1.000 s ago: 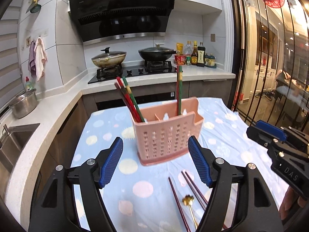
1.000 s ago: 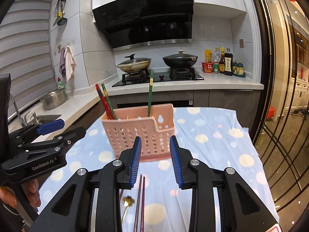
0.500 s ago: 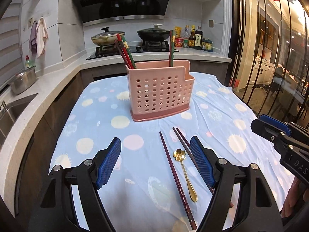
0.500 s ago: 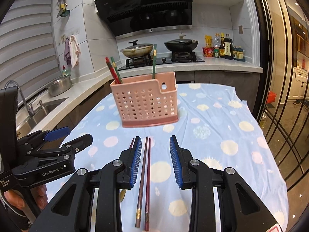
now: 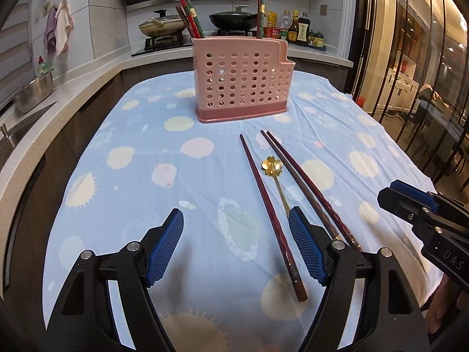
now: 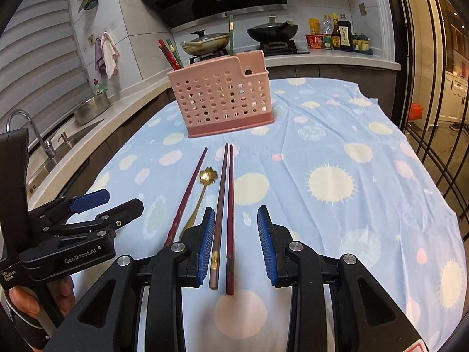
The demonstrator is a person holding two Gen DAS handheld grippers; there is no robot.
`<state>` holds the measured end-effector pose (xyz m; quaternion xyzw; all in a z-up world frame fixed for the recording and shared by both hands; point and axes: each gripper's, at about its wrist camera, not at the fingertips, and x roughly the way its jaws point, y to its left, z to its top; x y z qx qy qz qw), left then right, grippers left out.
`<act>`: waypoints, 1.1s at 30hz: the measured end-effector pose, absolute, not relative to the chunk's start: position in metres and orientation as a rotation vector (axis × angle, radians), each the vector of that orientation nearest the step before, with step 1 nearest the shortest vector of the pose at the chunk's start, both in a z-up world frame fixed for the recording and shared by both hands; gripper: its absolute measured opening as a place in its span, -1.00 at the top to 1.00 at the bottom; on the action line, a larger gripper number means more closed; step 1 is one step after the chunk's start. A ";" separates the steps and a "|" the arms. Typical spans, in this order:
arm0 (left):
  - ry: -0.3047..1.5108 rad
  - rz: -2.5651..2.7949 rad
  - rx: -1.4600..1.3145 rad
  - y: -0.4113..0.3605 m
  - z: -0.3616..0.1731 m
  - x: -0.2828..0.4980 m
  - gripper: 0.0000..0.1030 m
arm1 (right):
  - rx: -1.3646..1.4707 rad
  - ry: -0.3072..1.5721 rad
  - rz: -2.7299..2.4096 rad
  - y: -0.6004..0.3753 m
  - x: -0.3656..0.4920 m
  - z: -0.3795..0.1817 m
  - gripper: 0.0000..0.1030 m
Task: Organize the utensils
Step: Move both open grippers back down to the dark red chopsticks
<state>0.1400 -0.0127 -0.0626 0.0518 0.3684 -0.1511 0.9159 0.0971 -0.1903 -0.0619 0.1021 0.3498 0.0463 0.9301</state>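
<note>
hovering: left gripper and right gripper, both above the dotted blue tablecloth
left gripper: jaws wide apart, nothing gripped; single dark red chopstick lies on the cloth between its pads
right gripper: jaws partly open, pads pressing nothing; pair of chopsticks lies between them
gold spoon: flat on the cloth, between the single chopstick and the pair
pink utensil holder: upright beyond them, with chopsticks standing in it
</note>
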 end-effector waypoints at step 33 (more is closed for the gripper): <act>0.833 -0.324 0.166 -0.026 -0.107 0.120 -0.38 | 0.130 0.806 0.059 -0.170 0.085 -0.114 0.47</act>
